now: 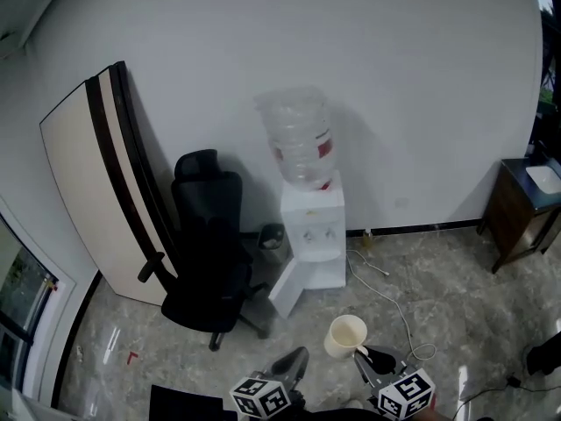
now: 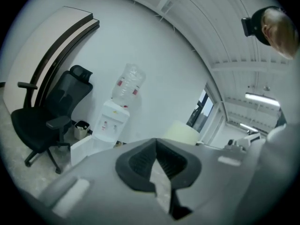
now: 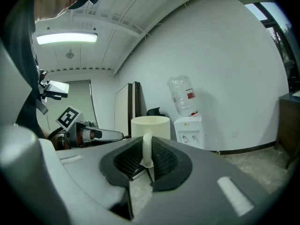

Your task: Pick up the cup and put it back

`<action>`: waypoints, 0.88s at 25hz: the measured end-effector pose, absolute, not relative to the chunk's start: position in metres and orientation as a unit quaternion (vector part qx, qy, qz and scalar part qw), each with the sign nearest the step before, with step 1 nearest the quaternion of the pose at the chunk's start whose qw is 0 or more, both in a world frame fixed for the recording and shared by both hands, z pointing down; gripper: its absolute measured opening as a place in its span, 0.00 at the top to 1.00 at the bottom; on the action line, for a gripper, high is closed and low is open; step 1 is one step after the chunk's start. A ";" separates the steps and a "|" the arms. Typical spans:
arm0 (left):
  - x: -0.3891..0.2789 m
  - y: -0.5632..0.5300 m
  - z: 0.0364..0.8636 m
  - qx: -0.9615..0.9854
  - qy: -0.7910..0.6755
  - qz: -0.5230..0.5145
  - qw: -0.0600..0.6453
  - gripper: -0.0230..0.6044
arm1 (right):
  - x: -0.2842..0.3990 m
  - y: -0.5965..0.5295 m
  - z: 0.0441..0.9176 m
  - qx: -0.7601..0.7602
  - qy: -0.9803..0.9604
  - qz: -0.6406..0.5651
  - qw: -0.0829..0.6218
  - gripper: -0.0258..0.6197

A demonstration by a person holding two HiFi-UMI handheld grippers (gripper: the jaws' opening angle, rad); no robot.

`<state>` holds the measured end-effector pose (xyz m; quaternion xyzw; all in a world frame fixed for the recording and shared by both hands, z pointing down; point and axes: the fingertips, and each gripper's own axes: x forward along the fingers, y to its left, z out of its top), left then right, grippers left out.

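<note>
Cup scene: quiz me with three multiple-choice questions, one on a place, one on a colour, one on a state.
1. The water dispenser stands: A on a shelf; B beside the office chair; C inside a cupboard.
2. The cup is: A red; B black; C cream.
3. The right gripper is: A shut on the cup's handle; B open, empty; C shut on nothing.
Answers: 1 B, the head view shows them side by side; 2 C, it looks cream there; 3 A, the right gripper view shows its pads pinching the handle.
</note>
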<state>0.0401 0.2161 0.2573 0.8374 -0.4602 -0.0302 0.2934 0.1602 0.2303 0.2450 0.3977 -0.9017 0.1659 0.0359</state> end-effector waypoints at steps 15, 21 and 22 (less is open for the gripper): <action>-0.020 0.236 0.242 0.870 -0.410 -0.016 0.273 0.96 | 0.076 0.251 0.205 0.444 -0.886 0.135 0.003 0.88; -0.029 0.224 0.237 0.875 -0.410 -0.013 0.257 0.96 | 0.067 0.240 0.206 0.445 -0.885 0.136 0.000 0.88; -0.030 0.222 0.236 0.874 -0.413 -0.012 0.256 0.96 | 0.066 0.238 0.206 0.443 -0.886 0.135 0.000 0.88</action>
